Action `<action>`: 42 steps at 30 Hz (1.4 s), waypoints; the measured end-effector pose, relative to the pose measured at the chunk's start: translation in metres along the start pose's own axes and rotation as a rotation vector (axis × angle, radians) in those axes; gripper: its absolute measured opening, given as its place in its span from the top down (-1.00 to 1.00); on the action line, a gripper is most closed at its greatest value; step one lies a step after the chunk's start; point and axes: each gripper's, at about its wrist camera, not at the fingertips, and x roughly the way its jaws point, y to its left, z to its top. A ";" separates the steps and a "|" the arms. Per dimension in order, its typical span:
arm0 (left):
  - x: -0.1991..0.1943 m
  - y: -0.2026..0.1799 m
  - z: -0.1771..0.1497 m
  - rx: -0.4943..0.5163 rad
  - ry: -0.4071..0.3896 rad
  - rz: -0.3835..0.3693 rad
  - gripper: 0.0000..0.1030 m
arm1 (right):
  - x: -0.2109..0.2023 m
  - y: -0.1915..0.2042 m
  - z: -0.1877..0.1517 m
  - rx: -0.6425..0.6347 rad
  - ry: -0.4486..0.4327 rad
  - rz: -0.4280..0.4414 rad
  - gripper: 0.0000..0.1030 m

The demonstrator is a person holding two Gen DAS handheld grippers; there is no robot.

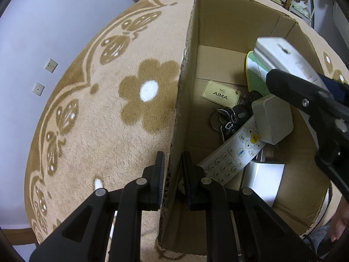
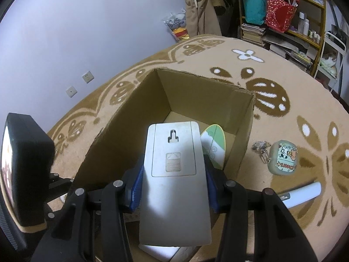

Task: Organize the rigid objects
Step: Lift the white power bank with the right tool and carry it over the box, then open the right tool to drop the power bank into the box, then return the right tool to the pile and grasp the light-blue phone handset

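An open cardboard box (image 1: 218,32) (image 2: 122,131) stands on a beige floral blanket. My left gripper (image 1: 172,172) is shut on the box's left wall. My right gripper (image 2: 173,185) is shut on a grey-white remote (image 2: 174,174), back side up, held over the box; it also shows in the left wrist view (image 1: 283,59). In the box lie a white button remote (image 1: 231,155), a grey adapter (image 1: 272,120), a key bunch (image 1: 226,118), an AIMA card (image 1: 220,92), a green-white oval remote (image 1: 255,69) (image 2: 214,144) and a silver flat item (image 1: 264,181).
On the blanket right of the box lie a cartoon earbud case with keyring (image 2: 281,158) and a white tube (image 2: 303,193). The left gripper's camera housing (image 2: 24,170) is at the left. A wall with sockets (image 2: 87,77) and cluttered shelves (image 2: 283,21) stand behind.
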 end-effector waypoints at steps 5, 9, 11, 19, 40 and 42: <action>0.001 0.001 0.000 0.003 0.001 -0.006 0.74 | -0.002 0.000 0.001 0.001 -0.005 -0.008 0.01; 0.001 0.000 0.000 0.007 -0.001 0.000 0.74 | -0.007 -0.002 0.003 0.007 -0.013 -0.006 0.00; 0.001 0.000 0.000 0.011 -0.003 0.002 0.73 | -0.011 -0.003 0.005 0.012 -0.024 -0.006 0.00; 0.001 0.000 0.000 0.020 -0.004 0.000 0.71 | -0.045 -0.017 0.019 0.036 -0.132 -0.090 -0.52; 0.001 -0.001 0.001 0.019 -0.002 0.001 0.73 | -0.041 -0.168 -0.005 0.375 -0.021 -0.344 -0.94; 0.001 -0.001 0.000 0.023 -0.002 0.004 0.73 | -0.032 -0.178 -0.011 0.392 0.016 -0.354 -0.94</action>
